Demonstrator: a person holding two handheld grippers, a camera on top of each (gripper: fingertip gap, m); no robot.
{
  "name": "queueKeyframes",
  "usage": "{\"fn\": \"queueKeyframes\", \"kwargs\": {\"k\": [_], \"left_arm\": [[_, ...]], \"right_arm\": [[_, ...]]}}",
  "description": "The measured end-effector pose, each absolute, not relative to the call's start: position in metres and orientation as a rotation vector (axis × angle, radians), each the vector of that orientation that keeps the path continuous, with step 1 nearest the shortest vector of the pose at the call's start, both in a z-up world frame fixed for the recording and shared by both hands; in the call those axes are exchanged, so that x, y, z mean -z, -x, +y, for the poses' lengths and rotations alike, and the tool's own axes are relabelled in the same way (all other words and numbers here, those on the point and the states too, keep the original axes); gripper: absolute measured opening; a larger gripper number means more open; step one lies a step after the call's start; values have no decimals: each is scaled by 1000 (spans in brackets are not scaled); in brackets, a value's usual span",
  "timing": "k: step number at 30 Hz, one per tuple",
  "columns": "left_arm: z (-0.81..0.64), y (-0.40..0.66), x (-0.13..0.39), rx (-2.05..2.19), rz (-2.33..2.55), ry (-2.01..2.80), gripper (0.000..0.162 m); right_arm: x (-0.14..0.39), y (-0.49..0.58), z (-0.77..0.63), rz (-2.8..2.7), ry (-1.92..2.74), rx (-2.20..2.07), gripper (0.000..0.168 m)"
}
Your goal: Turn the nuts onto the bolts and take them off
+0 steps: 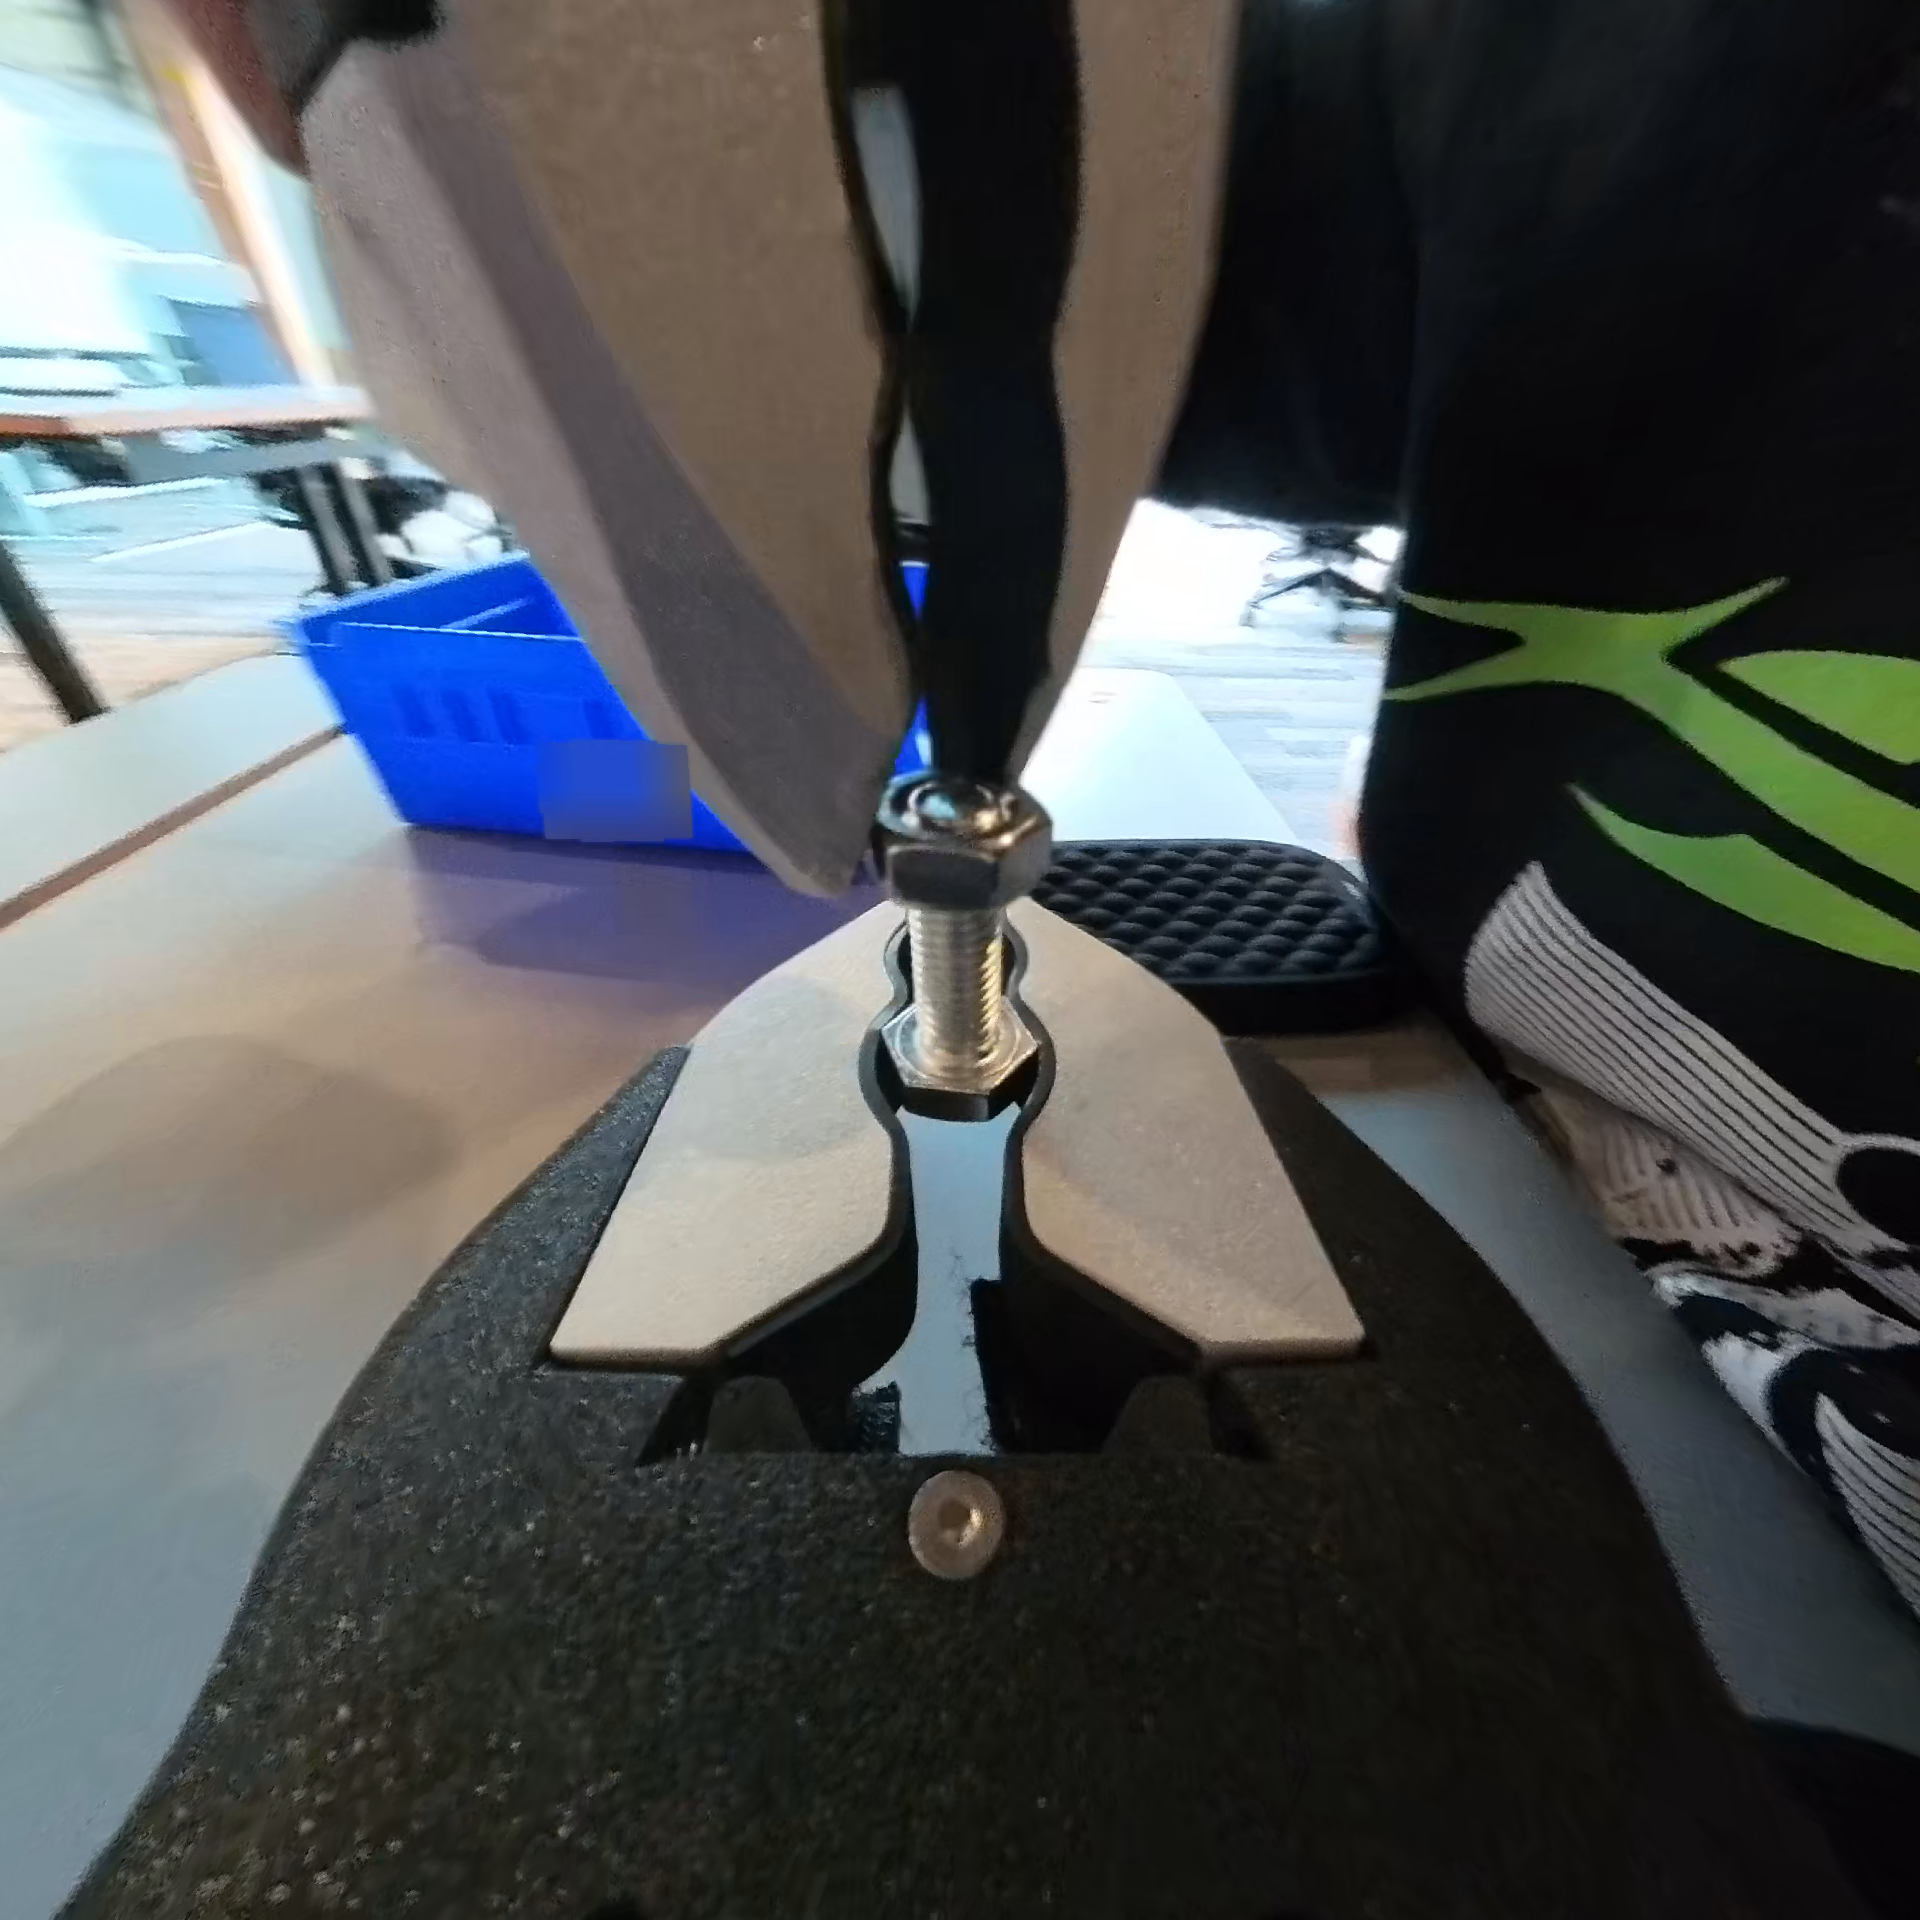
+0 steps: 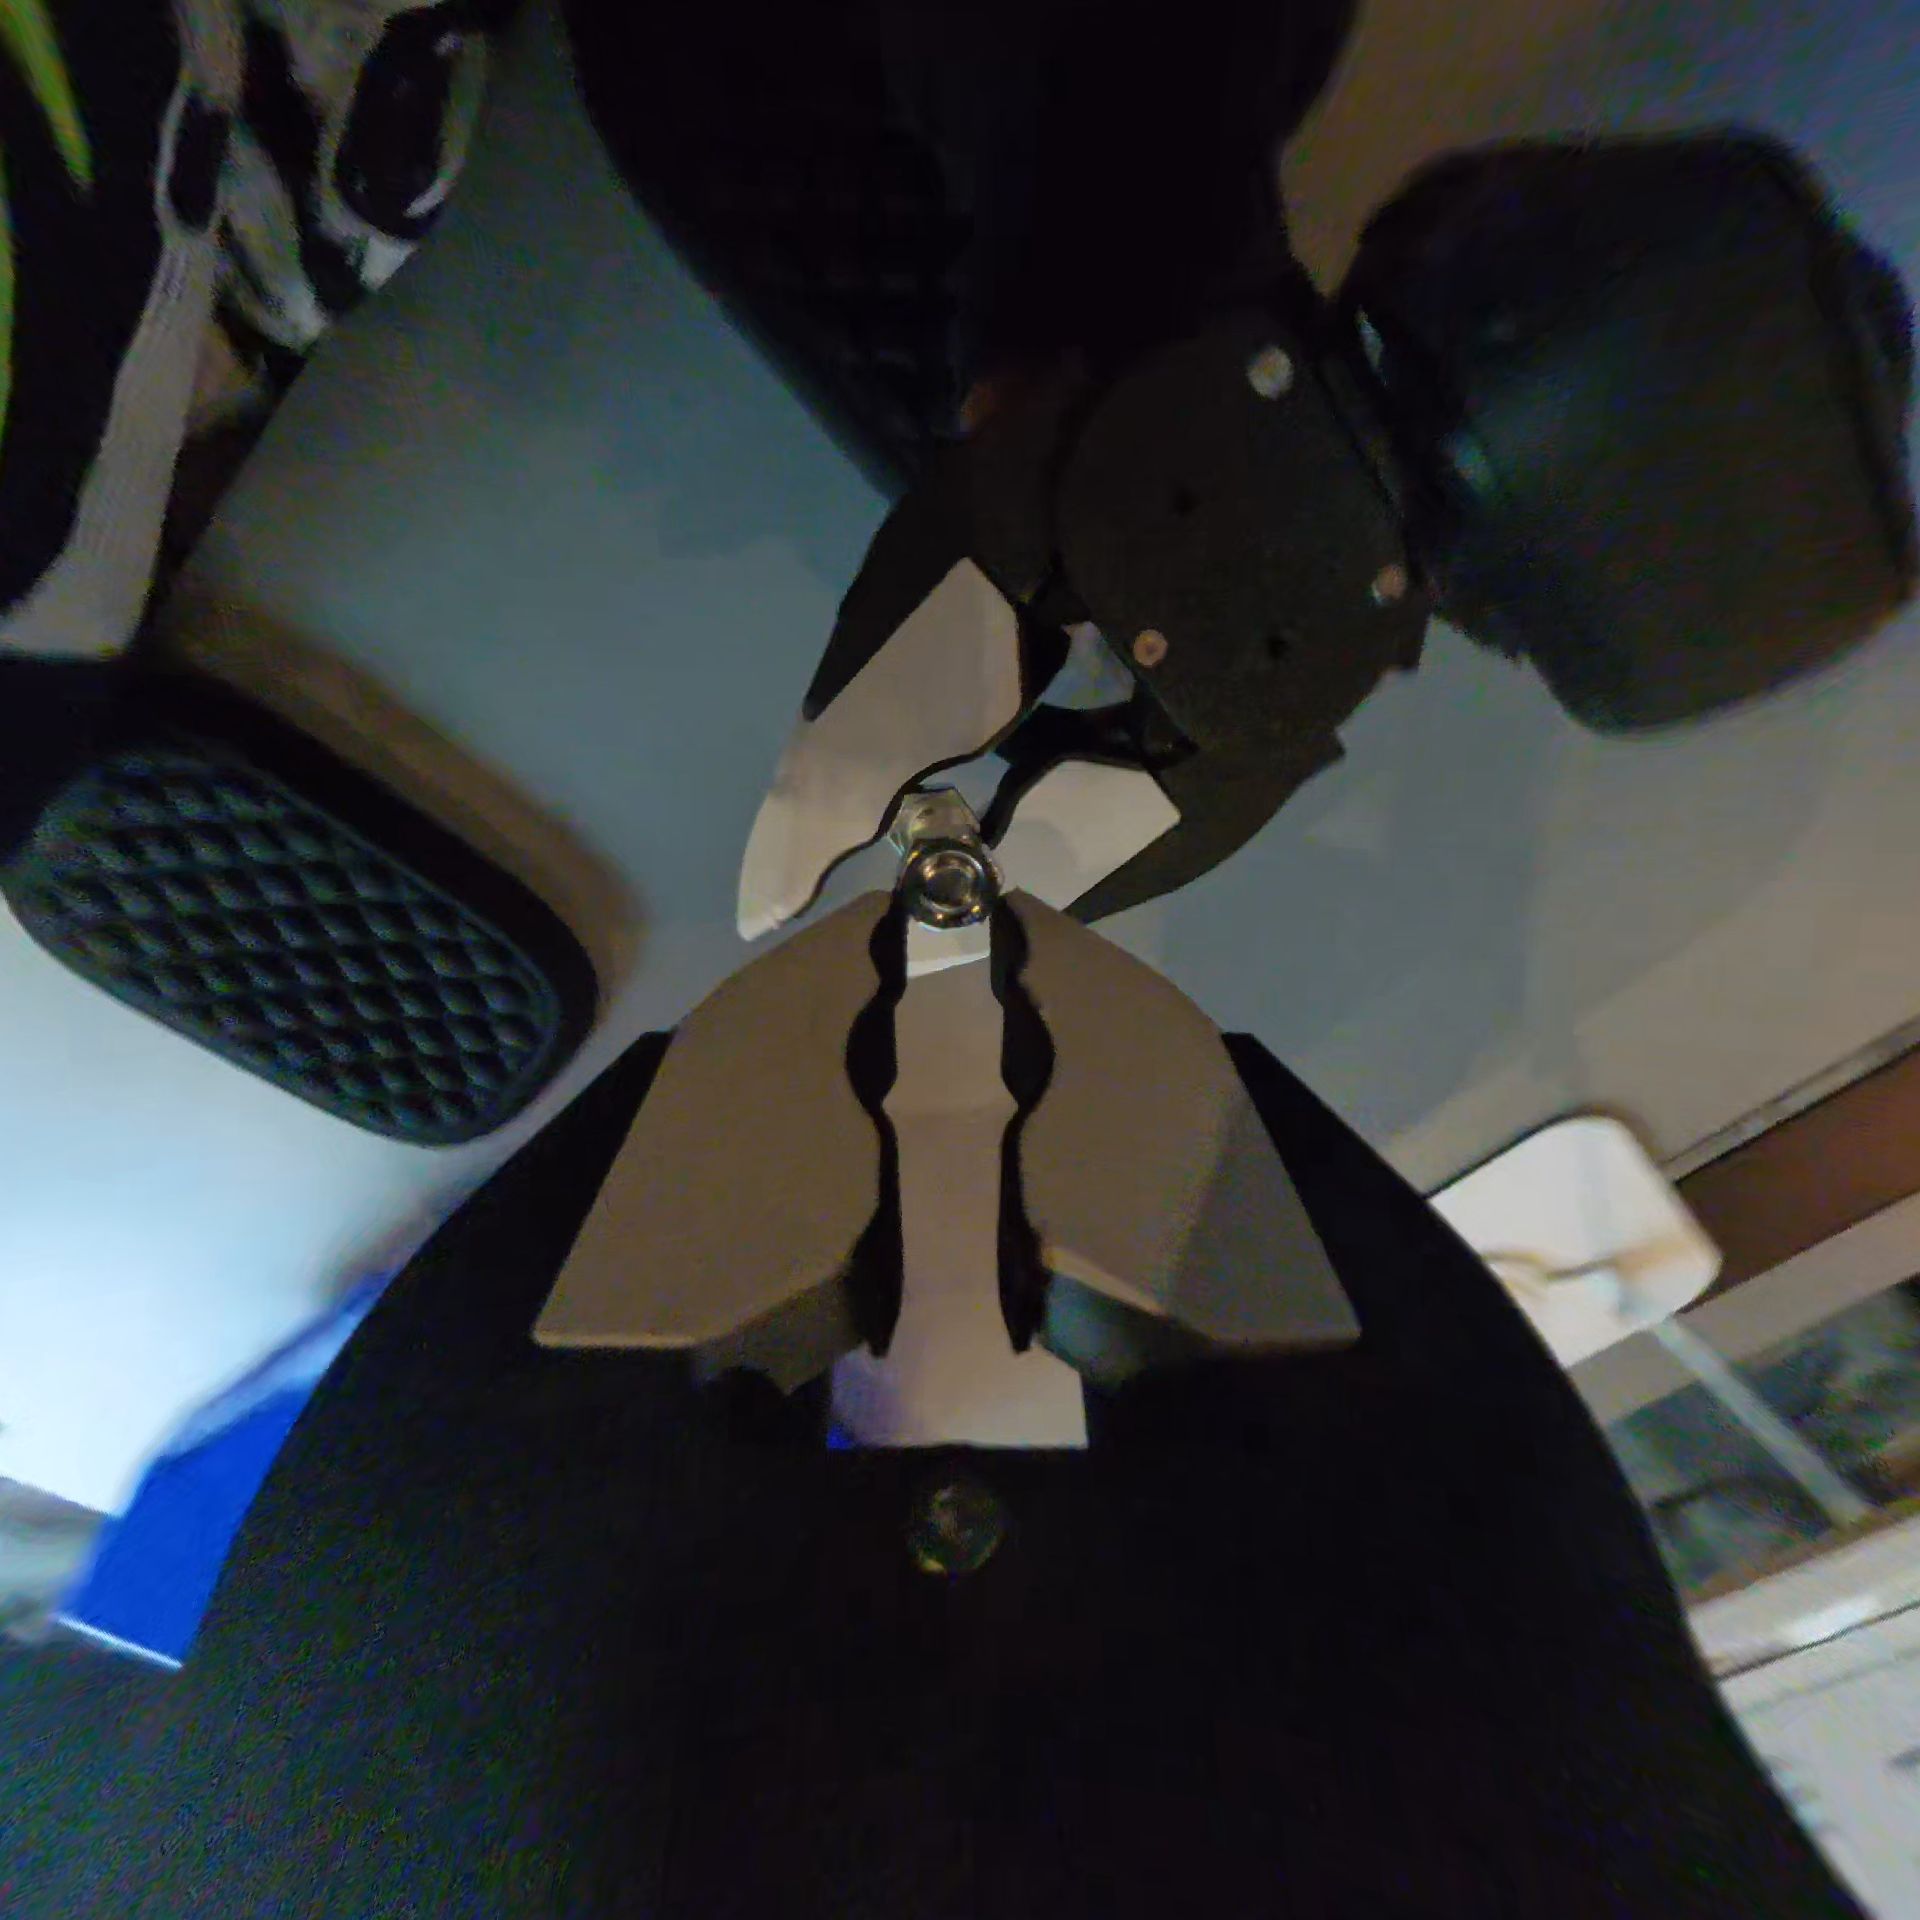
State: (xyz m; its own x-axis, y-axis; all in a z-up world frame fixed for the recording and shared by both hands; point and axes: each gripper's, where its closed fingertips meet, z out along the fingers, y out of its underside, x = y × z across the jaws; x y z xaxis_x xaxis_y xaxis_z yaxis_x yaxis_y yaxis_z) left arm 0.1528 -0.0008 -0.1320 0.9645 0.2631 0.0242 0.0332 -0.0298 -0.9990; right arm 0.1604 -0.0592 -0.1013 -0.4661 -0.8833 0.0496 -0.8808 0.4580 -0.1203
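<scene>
Grey table (image 1: 208,1039) is carrying a blue bin (image 1: 468,707) at the back and a black dimpled pad (image 1: 1195,914) near the person's patterned sleeve (image 1: 1662,1091). Beyond the table, desks and an office chair are showing, blurred. The right wrist view is looking down on the same table, with the pad at its left and a white object (image 2: 1579,1236) at its right edge; what that is I cannot tell.

Left gripper (image 1: 961,1039) is holding the bolt (image 1: 956,987) upright, jaws closed on its hex head, threads standing clear above the fingers. The nut (image 1: 961,847) is sitting at the very top of the thread. Right gripper (image 1: 956,790) is coming down from above, its tips pinching the nut on two sides; its own view shows the fingers close together on the nut's flanks, bolt end visible in the bore.

Judgement: the step is turning the nut at the thread's first turns. Whether it is going on or coming off cannot be told from one moment.

Next move calls for:
- left grip keeping the bolt from rotating;
- right wrist rotating about the bolt axis, no tilt, to avoid cross-threading;
- light pinch only, since the contact is at the fingertips and the nut could slip.
</scene>
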Motion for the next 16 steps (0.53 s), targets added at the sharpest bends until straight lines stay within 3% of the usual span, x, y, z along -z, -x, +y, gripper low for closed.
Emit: {"fn": "queueKeyframes", "kwargs": {"k": [1, 5, 10, 16], "left_arm": [[-3, -150, 132, -207, -247, 1592, 12], [-6, -143, 133, -275, -288, 1606, 12], [-6, -144, 132, -258, -289, 1597, 12], [-8, -144, 129, -245, -291, 1569, 12]], "right_arm": [[101, -160, -60, 2742, 1482, 210, 15], [102, -159, -58, 2985, 776, 259, 14], [95, -160, -57, 2954, 566, 545, 22], [39, -146, -62, 2706, 448, 1493, 47]]}}
